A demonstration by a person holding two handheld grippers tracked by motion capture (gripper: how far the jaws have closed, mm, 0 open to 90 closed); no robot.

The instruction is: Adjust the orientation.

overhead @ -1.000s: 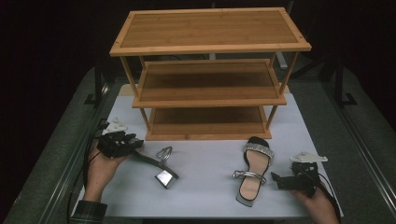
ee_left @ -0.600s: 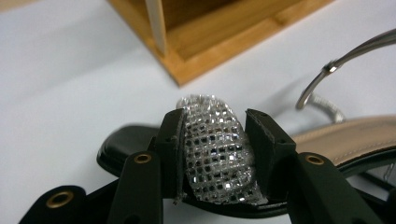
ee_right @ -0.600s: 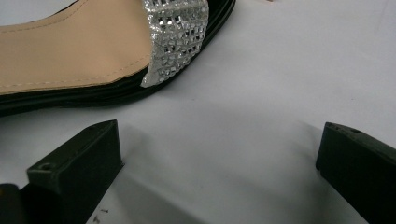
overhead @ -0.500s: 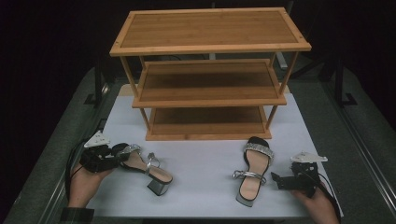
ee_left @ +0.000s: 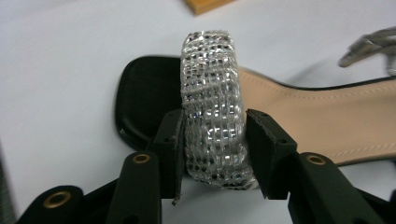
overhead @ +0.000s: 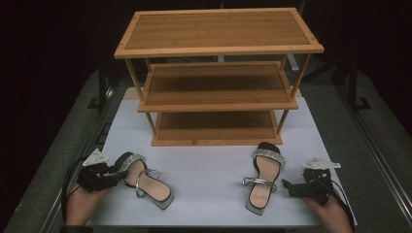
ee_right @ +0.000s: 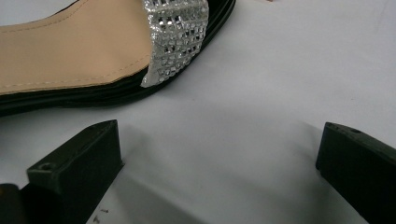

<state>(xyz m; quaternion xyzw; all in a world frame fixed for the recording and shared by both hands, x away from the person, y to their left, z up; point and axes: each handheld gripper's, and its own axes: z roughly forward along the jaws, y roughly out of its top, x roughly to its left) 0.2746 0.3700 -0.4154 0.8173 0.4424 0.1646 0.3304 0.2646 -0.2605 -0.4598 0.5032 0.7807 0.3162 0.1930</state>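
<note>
Left sandal (ee_left: 280, 116) heel end runs off the left gripper view's right edge. Right sandal (ee_right: 93, 56) heel cropped in the right gripper view. Rack (overhead: 216, 97) bottom shelf back in shadow.

Ahead of me a three-tier wooden shoe rack (overhead: 218, 77) stands at the far side of the white mat (overhead: 209, 165) on the dark tabletop (overhead: 374, 141), every shelf bare.
</note>
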